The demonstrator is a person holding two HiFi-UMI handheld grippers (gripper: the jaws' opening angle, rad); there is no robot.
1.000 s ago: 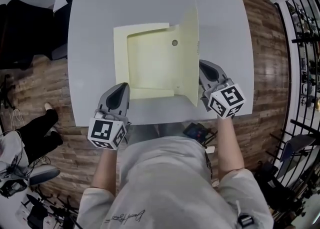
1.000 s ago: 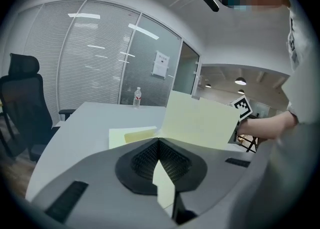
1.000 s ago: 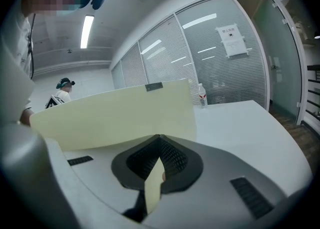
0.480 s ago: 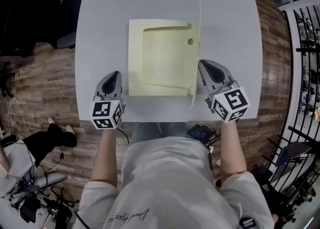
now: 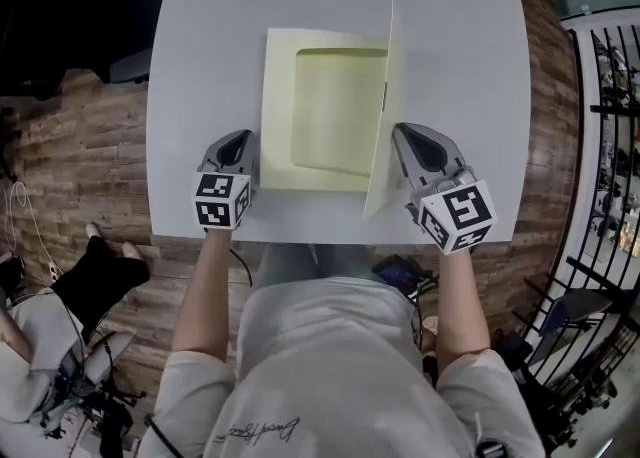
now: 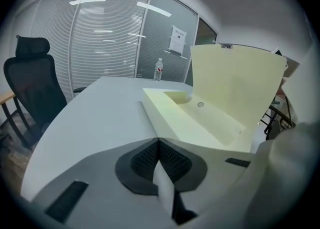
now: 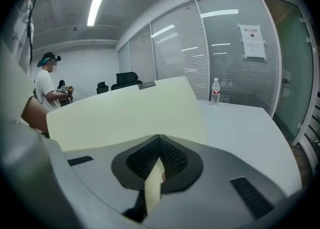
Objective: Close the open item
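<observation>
Tipped further leftward than before, raised lid (image 5: 381, 96) of pale yellow flat cardboard box (image 5: 277, 106) mid grey table (image 5: 200, 56); right gripper (image 5: 401, 131) just behind lid, left gripper (image 5: 240, 137) beside box's near-left corner, both jaw pairs pressed together.

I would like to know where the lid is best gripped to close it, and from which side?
Probably grip the lid by its free top edge, coming from the right, where the right claw sits shut by its outer face. It stands almost upright, hinged along the right side of the box, so that thin edge is clear to pinch.
</observation>
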